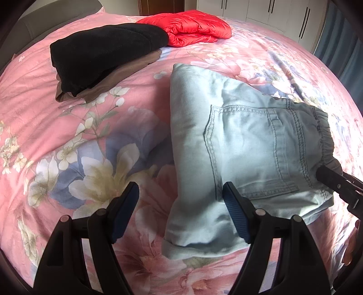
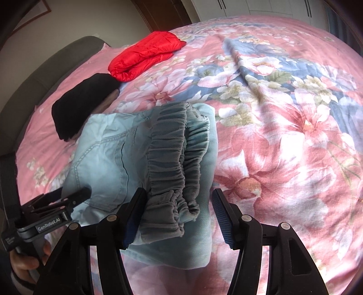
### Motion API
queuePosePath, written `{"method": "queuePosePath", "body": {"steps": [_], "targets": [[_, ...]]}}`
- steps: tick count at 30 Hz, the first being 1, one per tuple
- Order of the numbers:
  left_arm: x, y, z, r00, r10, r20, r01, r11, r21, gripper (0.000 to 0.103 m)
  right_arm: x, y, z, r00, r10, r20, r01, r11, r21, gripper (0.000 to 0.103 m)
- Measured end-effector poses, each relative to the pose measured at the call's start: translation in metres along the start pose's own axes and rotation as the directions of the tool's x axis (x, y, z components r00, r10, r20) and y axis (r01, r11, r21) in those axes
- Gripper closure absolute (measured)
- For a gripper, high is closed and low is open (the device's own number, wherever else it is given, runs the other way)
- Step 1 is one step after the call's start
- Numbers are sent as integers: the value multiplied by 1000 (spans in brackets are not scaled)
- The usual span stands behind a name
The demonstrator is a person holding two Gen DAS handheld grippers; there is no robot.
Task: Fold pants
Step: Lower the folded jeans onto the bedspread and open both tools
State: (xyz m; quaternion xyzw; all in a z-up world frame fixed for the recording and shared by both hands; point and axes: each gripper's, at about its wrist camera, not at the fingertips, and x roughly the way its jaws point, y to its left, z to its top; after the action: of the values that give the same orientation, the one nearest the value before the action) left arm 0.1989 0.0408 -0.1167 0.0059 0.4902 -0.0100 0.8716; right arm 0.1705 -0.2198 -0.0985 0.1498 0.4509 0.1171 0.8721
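Note:
Light blue denim pants (image 1: 238, 140) lie folded into a thick packet on the pink floral bedspread (image 1: 68, 136), back pocket up. Their gathered elastic waistband (image 2: 172, 154) is at the right end of the packet. My left gripper (image 1: 180, 190) hovers open over the packet's near left corner, with one finger above the denim and the other above the bedspread. My right gripper (image 2: 179, 204) is open around the near end of the waistband. The cloth lies against its left pad and well clear of the right one. Each gripper shows in the other's view: the right gripper (image 1: 329, 179) and the left gripper (image 2: 72, 195).
A folded black garment (image 1: 102, 56) lies on a brown one at the far left, with a red puffy jacket (image 1: 188, 27) behind it. A grey headboard (image 2: 56, 68) bounds the left side, and white wardrobe doors (image 1: 272, 11) stand beyond the bed. A hand (image 2: 22, 263) holds the left gripper.

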Motion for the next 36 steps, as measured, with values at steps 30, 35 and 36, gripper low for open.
{"method": "queuePosePath", "body": {"steps": [30,35,36], "targets": [[-8,7,-22,999,-31,-15,31,999,-11,25,-19,17,-25,997,-81,19,82,992,-93,44],[-9,6,-23,999,-28,-19,28,1000,-15,25,-23,16,-29,996,-84,25,86,992,-91,44],[-8,5,-23,999,-26,-20,26,1000,-13,25,-24,17,-29,996,-86,26,89,992,-93,44]]}}
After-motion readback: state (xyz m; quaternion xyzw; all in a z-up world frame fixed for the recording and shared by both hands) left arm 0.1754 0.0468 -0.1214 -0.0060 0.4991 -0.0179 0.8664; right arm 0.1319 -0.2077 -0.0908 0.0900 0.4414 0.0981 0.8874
